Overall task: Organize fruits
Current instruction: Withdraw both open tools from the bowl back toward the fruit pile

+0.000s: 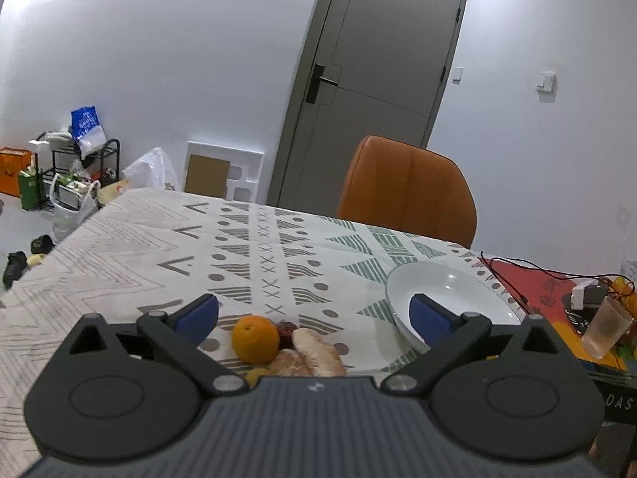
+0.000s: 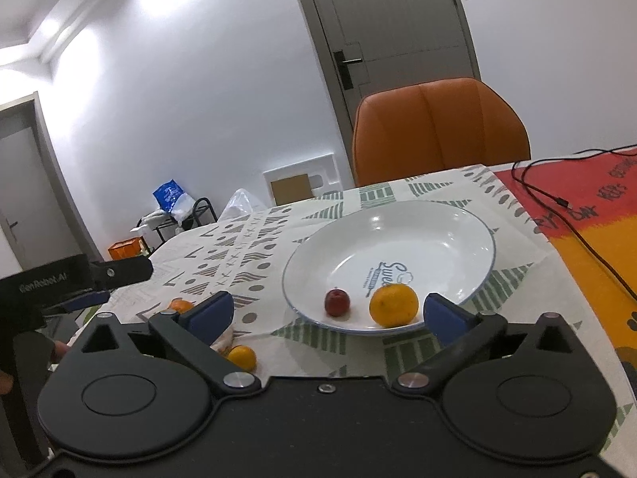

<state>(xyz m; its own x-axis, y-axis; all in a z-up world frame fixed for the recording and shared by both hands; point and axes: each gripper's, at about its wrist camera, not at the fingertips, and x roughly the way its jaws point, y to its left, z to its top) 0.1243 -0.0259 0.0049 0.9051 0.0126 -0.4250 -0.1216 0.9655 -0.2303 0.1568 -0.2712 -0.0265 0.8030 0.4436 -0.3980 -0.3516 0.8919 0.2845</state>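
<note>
Both grippers, left (image 1: 314, 314) and right (image 2: 328, 310), have fingers spread, gripping nothing. White plate (image 2: 438, 231) holds an orange (image 2: 393, 305) and red fruit (image 2: 337, 302); remaining fruits (image 1: 278, 342) lie on the worktop (image 1: 139, 247) beside it.

White plate (image 2: 438, 231), thin blue rim, blue lettering; orange (image 2: 393, 305) and dark red fruit (image 2: 337, 302) inside. Tablecloth (image 1: 131, 263) cream, grey-green geometric print. Red-yellow mat (image 2: 597, 231) right. Chair (image 2: 438, 131) orange. Door (image 1: 382, 79) grey. Jaws blue-padded.
</note>
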